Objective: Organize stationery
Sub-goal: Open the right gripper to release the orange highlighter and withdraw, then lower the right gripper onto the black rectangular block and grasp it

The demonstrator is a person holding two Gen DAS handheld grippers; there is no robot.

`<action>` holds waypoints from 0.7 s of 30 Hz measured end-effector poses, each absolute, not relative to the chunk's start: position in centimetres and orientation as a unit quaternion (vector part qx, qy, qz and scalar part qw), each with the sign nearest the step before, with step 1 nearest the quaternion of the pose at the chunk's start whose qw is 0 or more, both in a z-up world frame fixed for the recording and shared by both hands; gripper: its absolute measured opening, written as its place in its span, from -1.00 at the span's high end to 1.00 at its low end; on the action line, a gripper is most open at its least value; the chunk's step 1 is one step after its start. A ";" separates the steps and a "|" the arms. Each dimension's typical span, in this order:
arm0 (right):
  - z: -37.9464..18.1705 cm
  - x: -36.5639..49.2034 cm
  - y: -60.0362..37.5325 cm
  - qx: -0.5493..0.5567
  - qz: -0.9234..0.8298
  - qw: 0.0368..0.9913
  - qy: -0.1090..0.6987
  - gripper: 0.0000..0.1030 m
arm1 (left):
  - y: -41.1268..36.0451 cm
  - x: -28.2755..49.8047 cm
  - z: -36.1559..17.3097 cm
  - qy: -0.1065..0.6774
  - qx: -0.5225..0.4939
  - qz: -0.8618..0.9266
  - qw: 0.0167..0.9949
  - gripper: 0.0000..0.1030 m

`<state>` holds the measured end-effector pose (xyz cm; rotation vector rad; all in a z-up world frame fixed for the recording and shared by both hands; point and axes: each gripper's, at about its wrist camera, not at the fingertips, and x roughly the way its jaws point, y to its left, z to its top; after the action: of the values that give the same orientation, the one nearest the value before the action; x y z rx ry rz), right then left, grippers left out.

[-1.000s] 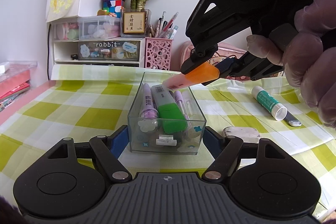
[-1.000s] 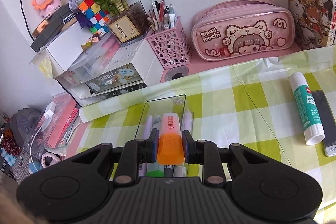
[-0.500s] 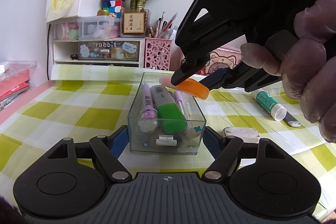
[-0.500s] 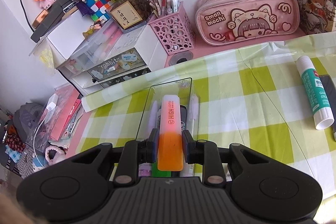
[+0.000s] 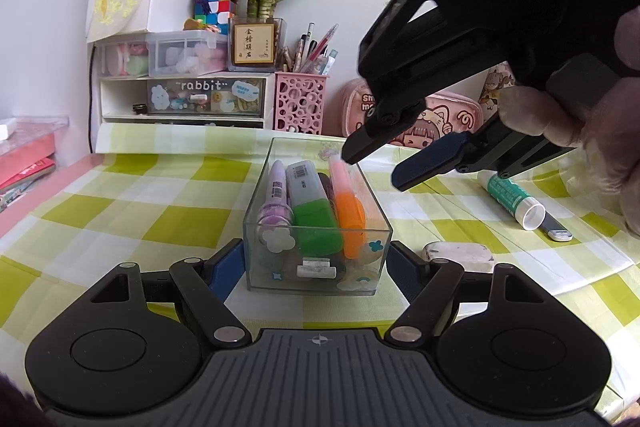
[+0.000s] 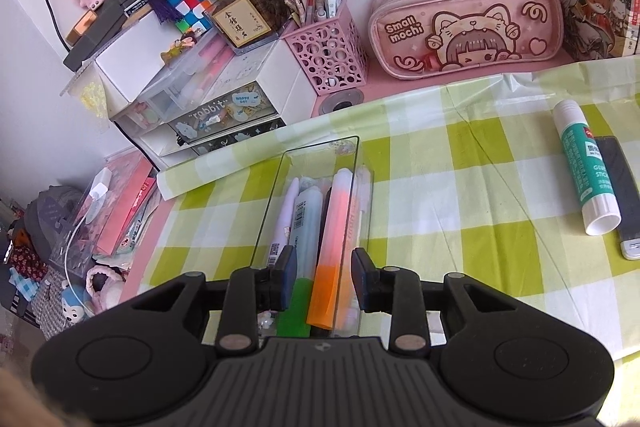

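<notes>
The clear box (image 5: 318,259) on the table (image 5: 120,211) hides much of its own contents: its near wall carries stickers and a white label that cover the lower ends of the pens, and a dark pen between the green highlighter (image 5: 314,215) and the orange highlighter (image 5: 347,205) shows only as a sliver. In the right wrist view the near end of the box is cut off behind the tongs' body, and the orange highlighter (image 6: 334,247) is slightly blurred. The gloved hand (image 5: 592,147) holding the right tongs (image 5: 372,169) runs out of the picture at the right edge. A dark flat object (image 6: 622,195) lying just beside the glue stick (image 6: 586,167) is too plain to identify, and a pale, flat eraser-like piece (image 5: 458,253) sits near the box's right side.

The left tongs (image 5: 318,269) are pinching the clear box, one blue pad on each side wall at its near end. The right tongs (image 6: 324,281) stand spread, their jaws having just been opening, with no pad touching the orange highlighter. That highlighter lies inside the box along its right wall, next to the green highlighter and the purple pen (image 5: 276,199). In the right wrist view it sits below and between the parted pads; in the left wrist view the tongs' tips hover just above its far pink end.
</notes>
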<state>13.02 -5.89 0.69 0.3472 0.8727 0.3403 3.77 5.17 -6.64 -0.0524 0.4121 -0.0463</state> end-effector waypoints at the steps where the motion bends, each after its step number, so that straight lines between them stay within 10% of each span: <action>1: 0.9 12.9 -6.4 0.165 0.162 0.880 0.414 0.23 | 5.1 3.8 -6.6 0.205 -0.026 -0.023 0.978 -0.45; 21: 1.0 9.6 -15.2 0.033 0.079 0.933 0.351 -0.60 | 5.4 3.6 -6.6 0.199 -0.028 -0.026 0.979 -0.45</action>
<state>9.60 -15.23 1.03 0.0671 0.7178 0.1620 3.59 5.41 -6.63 -0.0557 0.4014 -0.0518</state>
